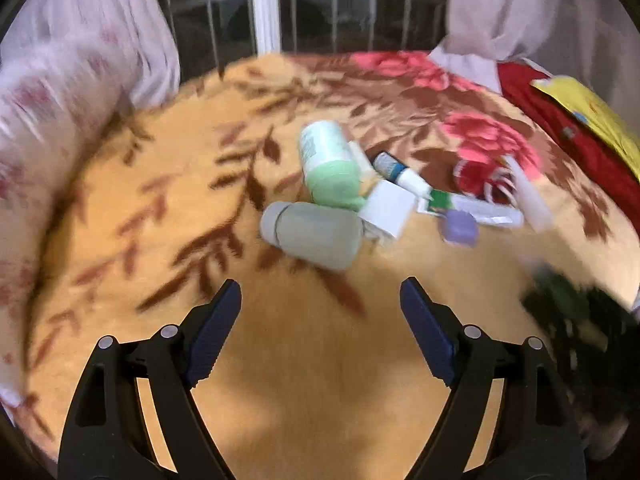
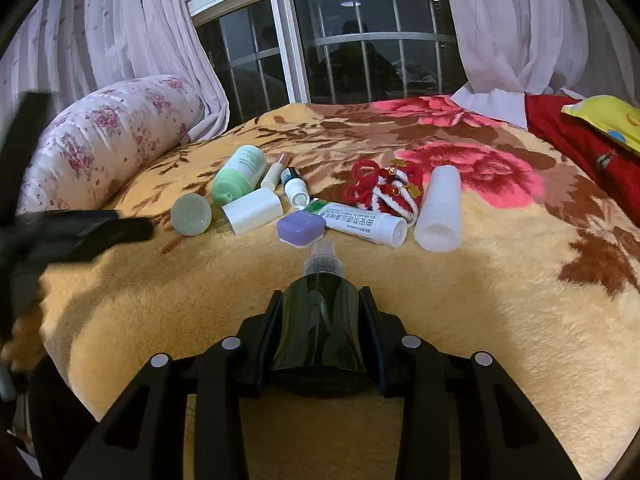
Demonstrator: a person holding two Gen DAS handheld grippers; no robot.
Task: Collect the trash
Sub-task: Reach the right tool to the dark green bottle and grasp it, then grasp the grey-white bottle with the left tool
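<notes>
- Left wrist view, blurred: the left gripper (image 1: pixel 320 300) stood wide open with nothing between its blue pads, above a bare stretch of the tan floral blanket (image 1: pixel 120 200).
- Ahead of it and a little to the right lay the cluster of trash. Nearest was a grey bottle (image 1: pixel 312 234), on its side with its long axis running across the view, cap to the left.
- Behind that lay a pale green bottle (image 1: pixel 328 160), its long axis running away from the camera, and touching both was a white cap (image 1: pixel 386 210).
- Further right lay a lilac box (image 1: pixel 460 228), a white tube (image 1: pixel 484 210) and a small dropper bottle (image 1: pixel 396 170), all close together.
- Right wrist view, sharp: the right gripper (image 2: pixel 320 312) was closed on a dark green spray bottle (image 2: pixel 320 328), the pads pressing its sides and the clear nozzle pointing forward over the blanket.
- Beyond the nozzle the same trash lay in a row across the blanket, with a white foam sleeve (image 2: pixel 438 210) at the right end and a red knitted item (image 2: pixel 384 190) behind the tube.
- A blurred dark shape at the left edge was probably the left gripper; I could not tell more.
- Judgement: with the right hand occupied, the free left gripper seemed better placed for the next pick, and the grey bottle was the closest item to it.
</notes>
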